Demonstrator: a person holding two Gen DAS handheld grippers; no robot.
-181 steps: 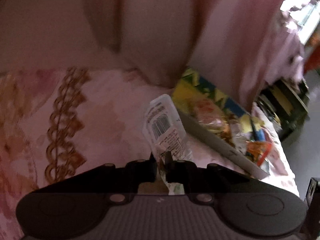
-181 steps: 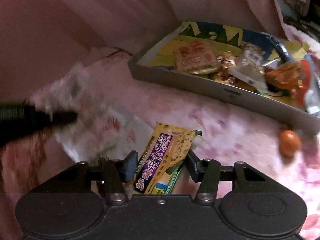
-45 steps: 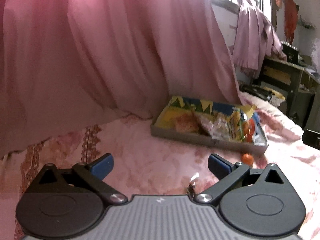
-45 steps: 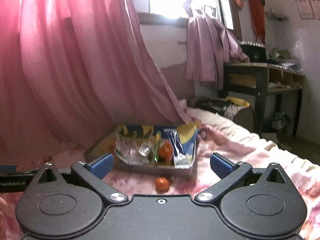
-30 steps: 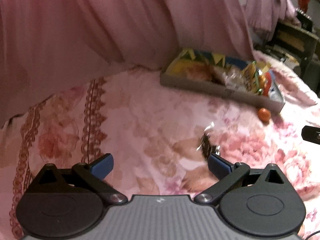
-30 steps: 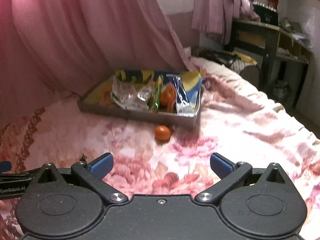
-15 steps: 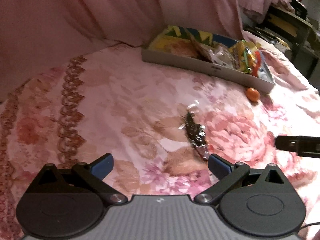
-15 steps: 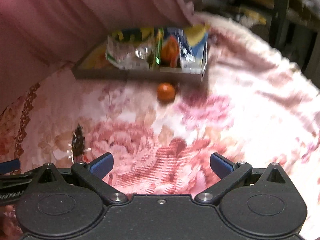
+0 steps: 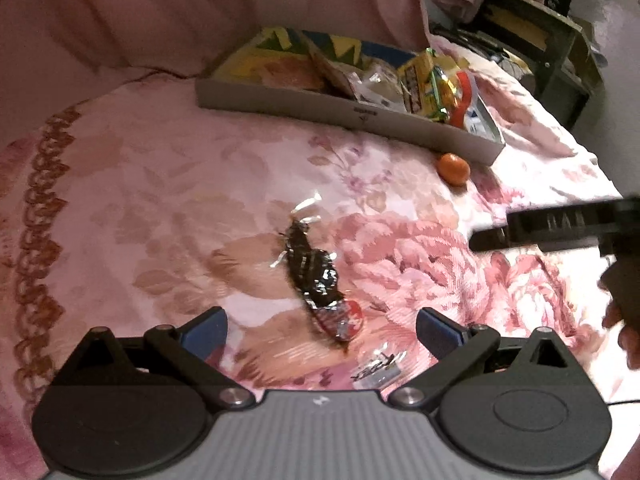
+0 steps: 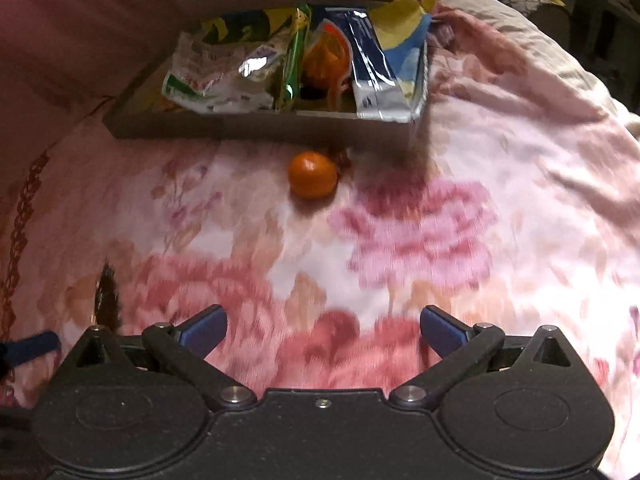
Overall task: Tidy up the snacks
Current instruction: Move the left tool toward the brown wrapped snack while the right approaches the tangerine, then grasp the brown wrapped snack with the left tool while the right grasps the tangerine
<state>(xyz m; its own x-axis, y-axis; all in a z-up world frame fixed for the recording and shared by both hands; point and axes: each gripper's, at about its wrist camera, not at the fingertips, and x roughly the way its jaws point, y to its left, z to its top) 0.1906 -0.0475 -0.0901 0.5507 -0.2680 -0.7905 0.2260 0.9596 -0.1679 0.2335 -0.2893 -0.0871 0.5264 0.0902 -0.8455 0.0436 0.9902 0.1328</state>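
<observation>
We have lowered left gripper (image 9: 322, 326) nearer dark wrapper (image 9: 314, 270) on bed (image 9: 160, 184); jaws spread, empty. Right gripper (image 10: 323, 330) jaws spread, facing orange (image 10: 313, 175) beside tray (image 10: 260, 126). Right view blurred.

Your left gripper (image 9: 322, 330) is spread wide with nothing between its blue fingertips (image 9: 206, 326); your right gripper (image 10: 323, 330) is equally wide and empty, reaching in off to the left one's right side

On the bedspread (image 9: 160, 184) there is one orange (image 9: 453, 168), one dark foil snack packet (image 9: 316, 276) and one small silver wrapper (image 9: 378, 366). There is one tray (image 9: 320, 106). It holds several packets; their exact number I cannot tell.
</observation>
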